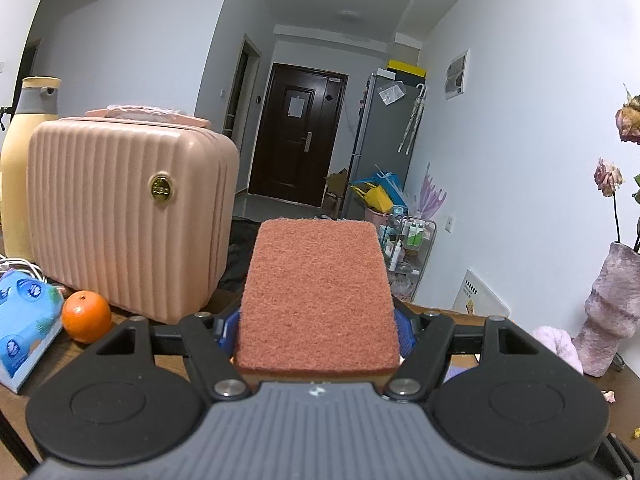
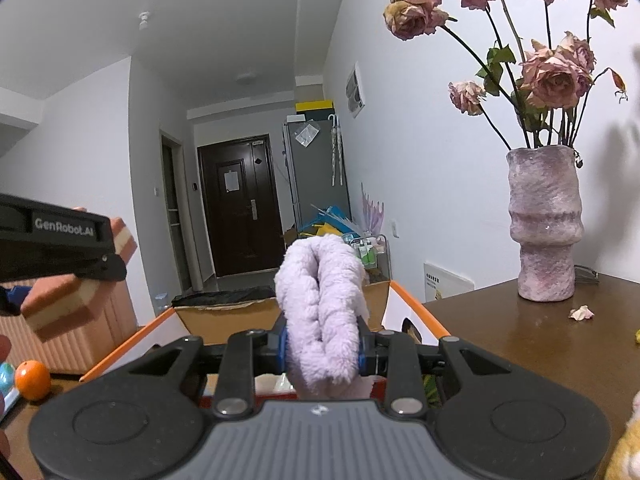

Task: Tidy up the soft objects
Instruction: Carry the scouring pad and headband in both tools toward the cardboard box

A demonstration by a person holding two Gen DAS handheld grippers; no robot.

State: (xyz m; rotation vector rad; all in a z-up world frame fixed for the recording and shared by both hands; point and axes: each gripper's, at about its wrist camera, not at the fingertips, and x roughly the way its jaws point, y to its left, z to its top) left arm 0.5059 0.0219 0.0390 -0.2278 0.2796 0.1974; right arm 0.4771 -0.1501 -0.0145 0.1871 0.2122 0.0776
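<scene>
Sponge [image 1: 318, 292] betw left hand-held gripper [image 1: 316, 330] pads

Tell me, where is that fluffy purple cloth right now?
The fluffy lilac cloth is clamped in the right tool, held above an open cardboard box, left of the vase of dried roses.

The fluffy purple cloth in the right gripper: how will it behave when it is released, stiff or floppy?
Probably floppy: the fluffy purple cloth is folded and squeezed narrow where the right gripper clamps it. It likely weighs little, since its upper part stands above the grip without drooping. On release it may spring open, and should drop softly into the cardboard box without rolling.
</scene>
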